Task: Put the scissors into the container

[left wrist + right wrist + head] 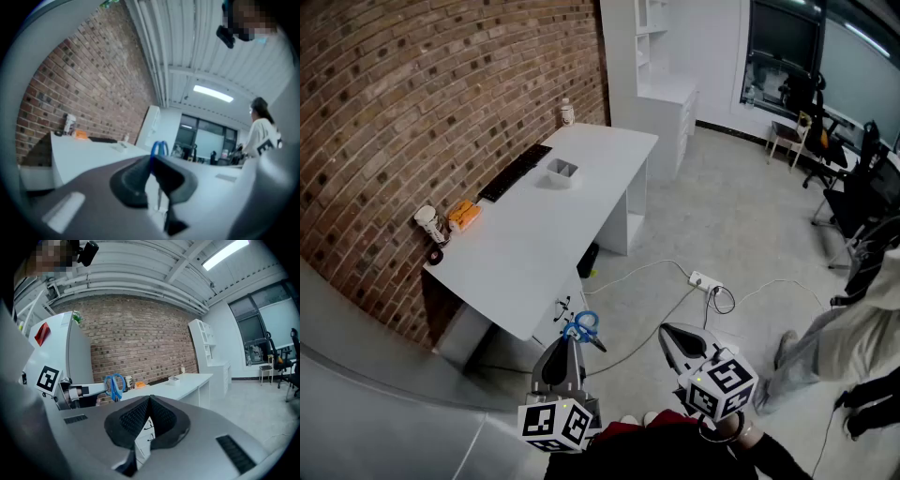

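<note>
Blue-handled scissors (pixel 582 325) stick up from the tip of my left gripper (pixel 572 341), which is shut on them, low in the head view in front of the white desk's (pixel 534 244) near corner. In the left gripper view the blue handles (pixel 159 147) rise just past the closed jaws. A small white container (pixel 561 170) sits far up the desk, also visible as the container (pixel 174 378) in the right gripper view. My right gripper (pixel 667 334) hangs beside the left one over the floor, shut with nothing in it. From there I see the scissors (pixel 114 386) to the left.
On the desk along the brick wall lie a black keyboard (pixel 516 172), an orange object (pixel 464 215), a small cup (pixel 428 223) and a bottle (pixel 567 113). A power strip (pixel 705 280) with cables lies on the floor. A person (pixel 853 328) stands at right, with office chairs (pixel 816 103) behind.
</note>
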Demonstrator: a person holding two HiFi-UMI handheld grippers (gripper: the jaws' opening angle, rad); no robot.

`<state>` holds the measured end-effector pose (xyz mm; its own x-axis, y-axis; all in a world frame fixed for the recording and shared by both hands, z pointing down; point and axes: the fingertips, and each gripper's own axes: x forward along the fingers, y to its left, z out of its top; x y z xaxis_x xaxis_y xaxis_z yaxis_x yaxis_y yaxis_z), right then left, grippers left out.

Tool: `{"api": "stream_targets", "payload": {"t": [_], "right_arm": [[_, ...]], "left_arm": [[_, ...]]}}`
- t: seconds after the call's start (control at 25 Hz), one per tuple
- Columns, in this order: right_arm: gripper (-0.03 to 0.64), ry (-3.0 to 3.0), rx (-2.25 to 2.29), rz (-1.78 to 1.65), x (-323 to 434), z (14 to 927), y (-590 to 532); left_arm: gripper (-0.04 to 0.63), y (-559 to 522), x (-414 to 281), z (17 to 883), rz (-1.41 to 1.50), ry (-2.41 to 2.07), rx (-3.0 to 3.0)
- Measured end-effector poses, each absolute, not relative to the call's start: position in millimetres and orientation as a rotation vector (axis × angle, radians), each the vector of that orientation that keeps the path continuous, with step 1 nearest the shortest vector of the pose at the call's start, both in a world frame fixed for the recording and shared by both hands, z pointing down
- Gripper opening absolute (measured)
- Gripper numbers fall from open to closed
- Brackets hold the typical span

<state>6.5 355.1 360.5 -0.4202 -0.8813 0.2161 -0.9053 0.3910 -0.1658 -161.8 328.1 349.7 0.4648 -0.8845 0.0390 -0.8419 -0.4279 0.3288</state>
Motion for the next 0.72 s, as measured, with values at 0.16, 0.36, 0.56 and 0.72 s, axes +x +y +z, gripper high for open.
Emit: {"api": "stream_targets", "payload": {"t": [0.16, 0.36, 0.56, 0.72], "right_arm": [[0.008, -2.535, 1.637, 0.381, 0, 365, 354], [0.008, -2.537, 1.624, 0.359, -11, 366, 355], [0.009, -2.548, 1.623, 0.323, -16, 366, 359], [0.009, -2.539, 1.675, 0.327, -7, 365, 356]], "left_arm": [[0.023, 329, -168, 355, -0.182, -1.471, 2.43], [0.023, 329, -176, 356, -0.177, -1.47, 2.434], [0.023, 327, -182, 361, -0.153, -1.477, 2.437], [0.023, 322, -184, 360, -0.146, -1.483, 2.443]]}}
